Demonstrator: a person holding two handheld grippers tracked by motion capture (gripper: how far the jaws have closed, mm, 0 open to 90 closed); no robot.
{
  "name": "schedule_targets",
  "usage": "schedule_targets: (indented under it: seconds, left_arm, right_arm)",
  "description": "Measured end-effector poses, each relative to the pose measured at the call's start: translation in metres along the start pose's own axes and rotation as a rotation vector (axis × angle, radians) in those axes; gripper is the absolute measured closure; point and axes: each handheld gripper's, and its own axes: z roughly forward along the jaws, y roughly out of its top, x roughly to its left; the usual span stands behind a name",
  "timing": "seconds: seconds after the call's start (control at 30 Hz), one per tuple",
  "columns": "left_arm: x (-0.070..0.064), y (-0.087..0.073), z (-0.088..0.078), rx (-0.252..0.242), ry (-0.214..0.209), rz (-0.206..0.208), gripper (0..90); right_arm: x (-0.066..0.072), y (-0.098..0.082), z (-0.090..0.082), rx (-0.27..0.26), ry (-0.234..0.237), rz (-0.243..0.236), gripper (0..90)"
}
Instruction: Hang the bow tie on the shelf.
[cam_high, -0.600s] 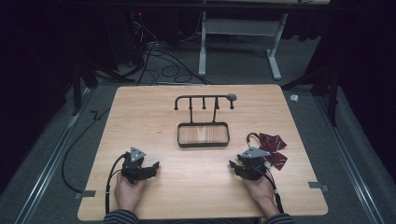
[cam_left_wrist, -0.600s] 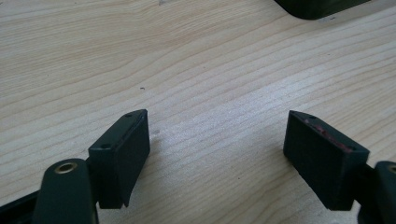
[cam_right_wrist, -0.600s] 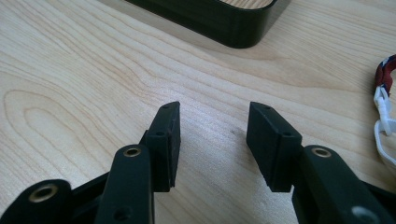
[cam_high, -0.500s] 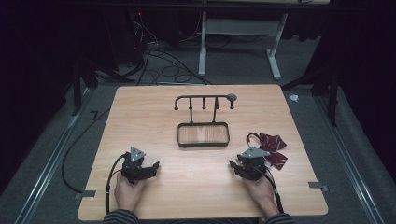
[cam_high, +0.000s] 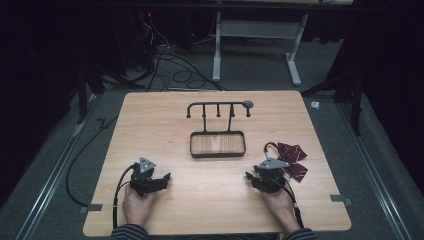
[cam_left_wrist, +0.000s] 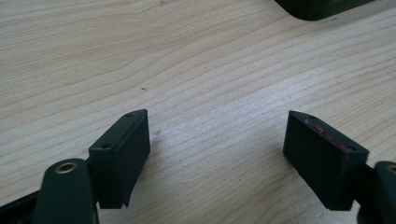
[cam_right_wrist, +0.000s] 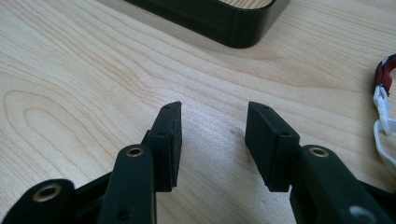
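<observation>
Nothing has moved since the earlier frames: your left gripper (cam_high: 159, 180) and right gripper (cam_high: 252, 178) rest released, lower frame, grasping nothing.

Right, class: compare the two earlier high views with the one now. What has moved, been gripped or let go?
Nothing visibly changed. The left gripper and right gripper rest at the table's near edge, jaws apart and empty, as before. The rack and the dark red cloth lie where they were.
</observation>
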Motion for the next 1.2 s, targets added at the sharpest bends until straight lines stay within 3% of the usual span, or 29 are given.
schedule_targets:
  seconds: [0.63,0.87,1.0,1.2]
  left_arm:
    - [0.000,0.000,0.000,0.002,-0.001,0.000,23.3]
    - [0.000,0.000,0.000,0.004,-0.002,0.002,23.3]
    - [0.000,0.000,0.000,0.004,-0.001,0.002,23.3]
    - [0.000,0.000,0.000,0.005,-0.001,0.002,23.3]
  right_arm:
    - [0.001,-0.001,-0.002,-0.003,-0.016,0.031,61.4]
    - [-0.006,-0.003,-0.018,-0.059,-0.009,0.057,66.1]
    - [-0.012,-0.004,-0.027,-0.072,-0.005,0.083,66.5]
    - [-0.020,-0.002,-0.035,-0.073,-0.014,0.087,67.2]
